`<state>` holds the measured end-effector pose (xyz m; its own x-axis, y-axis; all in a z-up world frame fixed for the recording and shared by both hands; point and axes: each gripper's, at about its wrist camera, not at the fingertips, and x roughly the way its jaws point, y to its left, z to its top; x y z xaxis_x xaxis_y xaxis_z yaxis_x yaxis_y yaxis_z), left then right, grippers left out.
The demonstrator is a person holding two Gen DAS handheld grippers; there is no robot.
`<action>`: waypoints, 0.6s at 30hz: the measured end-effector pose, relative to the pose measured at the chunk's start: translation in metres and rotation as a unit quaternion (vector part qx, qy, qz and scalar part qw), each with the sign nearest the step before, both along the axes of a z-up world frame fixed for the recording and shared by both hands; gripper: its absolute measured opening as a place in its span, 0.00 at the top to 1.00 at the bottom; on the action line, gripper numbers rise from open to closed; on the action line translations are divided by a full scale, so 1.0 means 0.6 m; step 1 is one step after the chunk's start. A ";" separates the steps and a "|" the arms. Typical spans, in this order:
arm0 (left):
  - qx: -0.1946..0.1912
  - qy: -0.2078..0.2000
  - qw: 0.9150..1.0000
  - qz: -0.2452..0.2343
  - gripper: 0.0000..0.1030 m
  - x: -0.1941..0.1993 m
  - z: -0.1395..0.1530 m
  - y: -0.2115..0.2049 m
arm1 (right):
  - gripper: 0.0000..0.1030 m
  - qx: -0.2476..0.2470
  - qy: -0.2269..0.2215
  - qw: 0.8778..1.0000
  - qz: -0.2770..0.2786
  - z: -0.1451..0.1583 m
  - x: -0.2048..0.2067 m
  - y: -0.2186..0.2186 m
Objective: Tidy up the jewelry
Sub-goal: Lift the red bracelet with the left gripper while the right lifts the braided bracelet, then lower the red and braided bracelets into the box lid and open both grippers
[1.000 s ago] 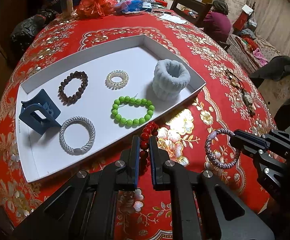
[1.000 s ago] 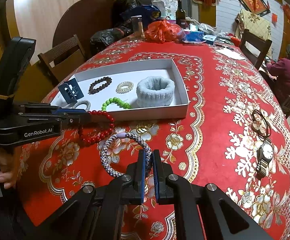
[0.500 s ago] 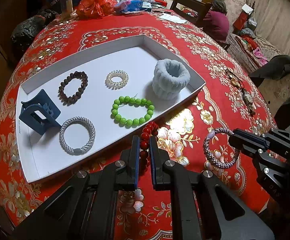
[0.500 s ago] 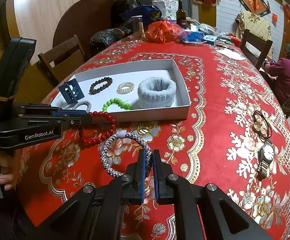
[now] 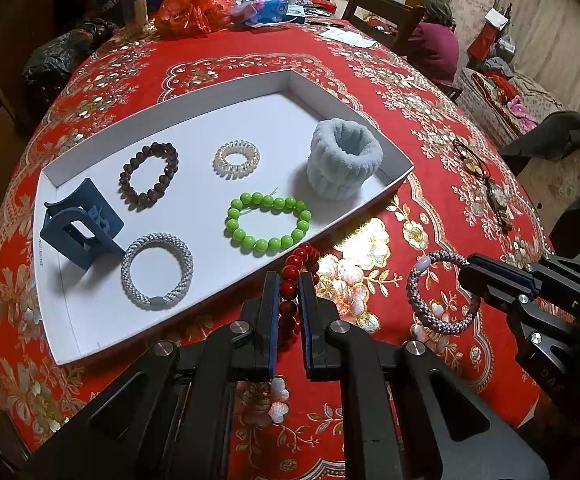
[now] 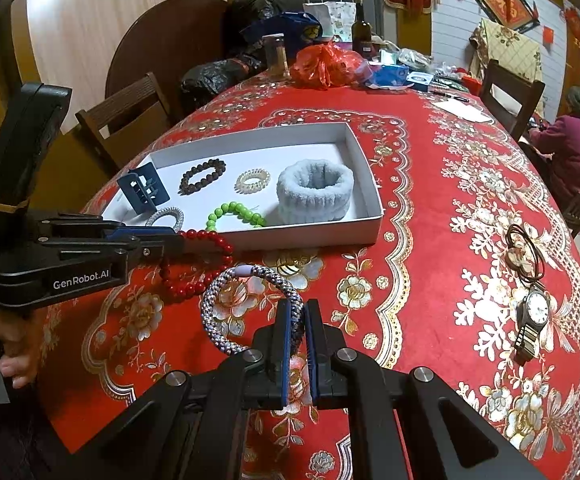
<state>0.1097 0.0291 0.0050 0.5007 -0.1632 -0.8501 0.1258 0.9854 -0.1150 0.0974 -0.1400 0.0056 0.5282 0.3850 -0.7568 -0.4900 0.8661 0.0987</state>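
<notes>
My left gripper (image 5: 288, 280) is shut on a red bead bracelet (image 5: 298, 264), held just short of the near wall of the white tray (image 5: 245, 268); the same gripper (image 6: 177, 238) and bracelet (image 6: 205, 240) show in the right wrist view. My right gripper (image 6: 298, 308) is shut on a purple-white woven bracelet (image 6: 225, 292), also seen at the right of the left wrist view (image 5: 418, 292). In the tray lie a green bead bracelet (image 5: 267, 220), a brown bead bracelet (image 5: 149, 176), a clear coil hair tie (image 5: 237, 159), a silver woven band (image 5: 157, 272), a blue hair claw (image 5: 79, 228) and a pale blue wrist band (image 5: 344, 164).
A wristwatch (image 6: 534, 320) and a dark cord hair tie with a charm (image 6: 524, 252) lie on the red cloth at the right. Bags, a bottle and boxes crowd the far table end (image 6: 322, 64). A seated person (image 6: 570, 148) is at the far right.
Both grippers keep their hold. The purple-white bracelet has drifted slightly left, toward the red bracelet; the left gripper has hardly moved.
</notes>
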 end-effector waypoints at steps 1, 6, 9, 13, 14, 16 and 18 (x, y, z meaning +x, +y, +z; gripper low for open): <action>0.000 0.000 1.000 0.000 0.92 0.000 0.000 0.000 | 0.94 0.000 0.000 1.000 0.000 0.000 0.000 0.000; 0.000 0.000 1.000 0.000 0.92 0.000 0.000 0.000 | 0.94 0.002 -0.001 1.000 0.000 0.002 0.001 0.000; 0.000 -0.002 1.000 0.000 0.92 0.000 0.003 0.000 | 0.94 0.005 -0.003 1.000 0.000 0.006 0.002 0.001; -0.005 -0.008 1.000 -0.005 0.92 -0.002 0.017 -0.003 | 0.94 0.011 -0.006 1.000 -0.002 0.014 0.005 0.002; -0.007 -0.010 1.000 -0.005 0.92 -0.003 0.023 -0.003 | 0.94 0.013 -0.007 1.000 -0.002 0.016 0.006 0.001; -0.015 -0.017 1.000 -0.005 0.92 -0.006 0.037 0.001 | 0.94 0.016 -0.008 1.000 -0.003 0.020 0.009 0.000; -0.025 -0.024 0.999 -0.005 0.92 -0.010 0.053 0.006 | 0.94 0.019 -0.009 1.000 -0.006 0.023 0.013 -0.002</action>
